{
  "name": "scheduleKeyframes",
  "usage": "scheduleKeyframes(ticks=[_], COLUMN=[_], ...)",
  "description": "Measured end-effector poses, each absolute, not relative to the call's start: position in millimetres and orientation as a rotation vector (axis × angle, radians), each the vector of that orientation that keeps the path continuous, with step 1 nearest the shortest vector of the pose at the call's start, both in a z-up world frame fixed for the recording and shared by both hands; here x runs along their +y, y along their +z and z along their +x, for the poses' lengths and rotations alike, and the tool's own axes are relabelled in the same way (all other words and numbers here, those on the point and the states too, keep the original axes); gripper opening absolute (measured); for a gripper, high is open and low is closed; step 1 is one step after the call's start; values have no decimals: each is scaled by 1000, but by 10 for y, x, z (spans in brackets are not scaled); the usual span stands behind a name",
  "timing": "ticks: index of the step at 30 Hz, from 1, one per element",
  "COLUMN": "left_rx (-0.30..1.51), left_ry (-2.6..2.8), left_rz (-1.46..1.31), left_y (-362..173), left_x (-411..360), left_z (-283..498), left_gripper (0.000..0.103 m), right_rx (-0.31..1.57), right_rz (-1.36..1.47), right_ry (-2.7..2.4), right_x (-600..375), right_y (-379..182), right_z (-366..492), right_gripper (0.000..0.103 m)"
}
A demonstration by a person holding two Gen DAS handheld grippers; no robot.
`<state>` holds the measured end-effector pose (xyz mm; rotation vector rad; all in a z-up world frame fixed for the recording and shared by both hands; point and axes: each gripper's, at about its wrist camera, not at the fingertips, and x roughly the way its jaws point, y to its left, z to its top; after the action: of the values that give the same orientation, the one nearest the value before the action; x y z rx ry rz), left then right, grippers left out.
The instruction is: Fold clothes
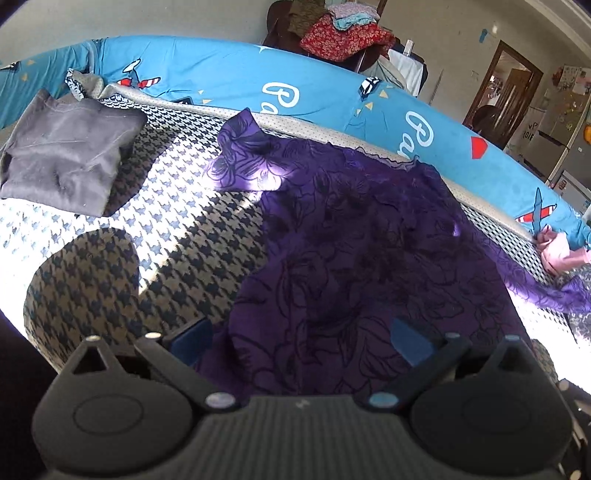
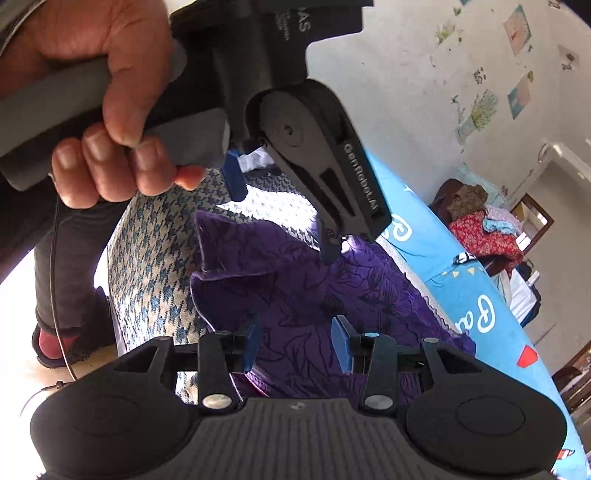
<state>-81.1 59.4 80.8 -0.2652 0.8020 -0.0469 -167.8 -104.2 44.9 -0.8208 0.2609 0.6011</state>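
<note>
A purple garment (image 1: 351, 240) with dark flower outlines lies spread on the houndstooth bed cover (image 1: 166, 229), one corner bunched up (image 2: 221, 251). My left gripper (image 1: 301, 336) stands open at the garment's near edge, with cloth lying across the gap between its blue pads (image 1: 406, 338). The right wrist view shows a hand (image 2: 110, 74) holding that left gripper (image 2: 282, 214) with its fingers wide apart above the cloth. My right gripper (image 2: 295, 345) is open just over the purple garment (image 2: 314, 295), gripping nothing. A folded grey garment (image 1: 66, 155) rests at the far left of the bed.
A long blue printed quilt roll (image 1: 295, 92) runs along the bed's far edge. A pink cloth (image 1: 557, 251) lies at the right end. Behind, a chair carries a heap of clothes (image 1: 343, 33); a fridge (image 1: 554, 129) stands further right. The person's leg and foot (image 2: 55, 332) are beside the bed.
</note>
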Motion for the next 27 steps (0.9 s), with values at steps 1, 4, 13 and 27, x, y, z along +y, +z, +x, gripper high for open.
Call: scheduleKeyframes(ticks=[1, 4, 13, 27], left_rx=[809, 831, 895, 851], left_ry=[-41, -22, 20, 105], left_rz=[-253, -215, -139, -123], left_y=[777, 682, 431, 337], left_x=[581, 542, 464, 606], left_z=[-785, -705, -483, -353], left_gripper=[103, 103, 103, 69], right_rx=[270, 304, 412, 756], right_rz=[-807, -760, -572, -149], right_ry=[586, 545, 321, -92], right_x=[-1074, -1178, -1715, -2850], right_y=[462, 507, 678, 450], right_z=[-1659, -1588, -1225, -620], right_gripper=[40, 43, 53, 64])
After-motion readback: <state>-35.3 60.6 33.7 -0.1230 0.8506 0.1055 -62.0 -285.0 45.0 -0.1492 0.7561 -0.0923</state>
